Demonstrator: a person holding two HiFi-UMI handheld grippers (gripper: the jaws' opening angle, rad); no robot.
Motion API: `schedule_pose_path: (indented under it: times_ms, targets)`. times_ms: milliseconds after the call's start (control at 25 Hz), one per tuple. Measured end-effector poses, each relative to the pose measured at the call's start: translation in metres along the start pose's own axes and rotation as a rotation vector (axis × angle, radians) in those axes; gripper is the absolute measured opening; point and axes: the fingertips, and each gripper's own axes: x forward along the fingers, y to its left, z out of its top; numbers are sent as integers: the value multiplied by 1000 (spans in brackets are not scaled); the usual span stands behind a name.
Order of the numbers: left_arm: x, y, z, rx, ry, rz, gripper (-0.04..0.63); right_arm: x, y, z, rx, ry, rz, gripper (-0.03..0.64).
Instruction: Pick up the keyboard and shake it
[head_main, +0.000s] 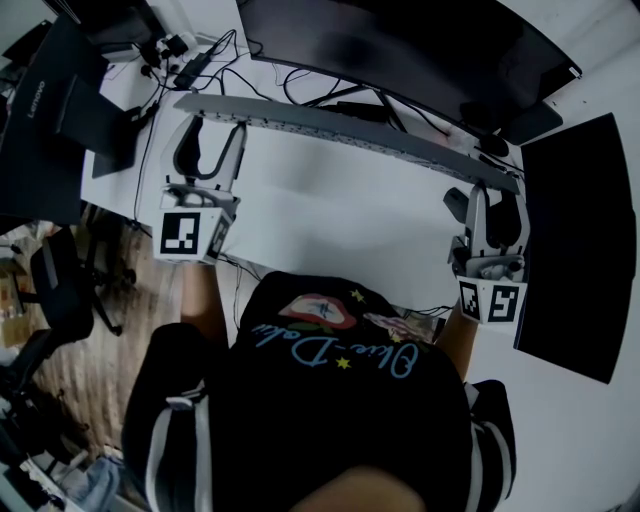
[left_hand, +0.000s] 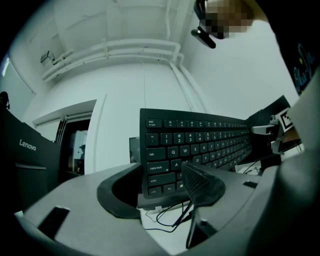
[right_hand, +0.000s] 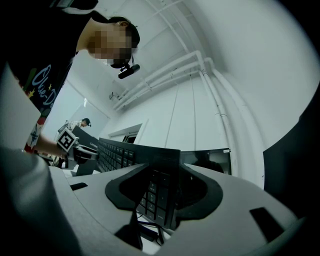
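The keyboard (head_main: 340, 125) hangs in the air above the white desk (head_main: 340, 230), turned so the head view shows its grey underside as a long slanted bar. My left gripper (head_main: 212, 127) is shut on its left end and my right gripper (head_main: 498, 192) is shut on its right end. In the left gripper view the black keys (left_hand: 200, 142) face the camera, with the ctrl and shift corner caught between the jaws of the left gripper (left_hand: 162, 185). The right gripper view shows the number-pad end (right_hand: 157, 192) pinched between the dark pads of the right gripper (right_hand: 162, 192).
A wide curved monitor (head_main: 400, 50) stands behind the keyboard. A black Lenovo machine (head_main: 50, 100) and tangled cables (head_main: 200, 55) sit at the back left. A black mat (head_main: 580, 240) lies on the right of the desk. An office chair (head_main: 60, 290) stands on the floor at left.
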Motion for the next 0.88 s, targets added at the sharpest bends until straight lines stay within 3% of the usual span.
schedule_pose_path:
  times_ms: [240, 880]
  targets:
    - [-7, 3, -10, -22, 72, 24, 227, -4, 5, -4, 16, 22, -1, 167]
    - [-25, -1, -51, -46, 180, -17, 227, -14, 20, -40, 98, 134, 12, 167]
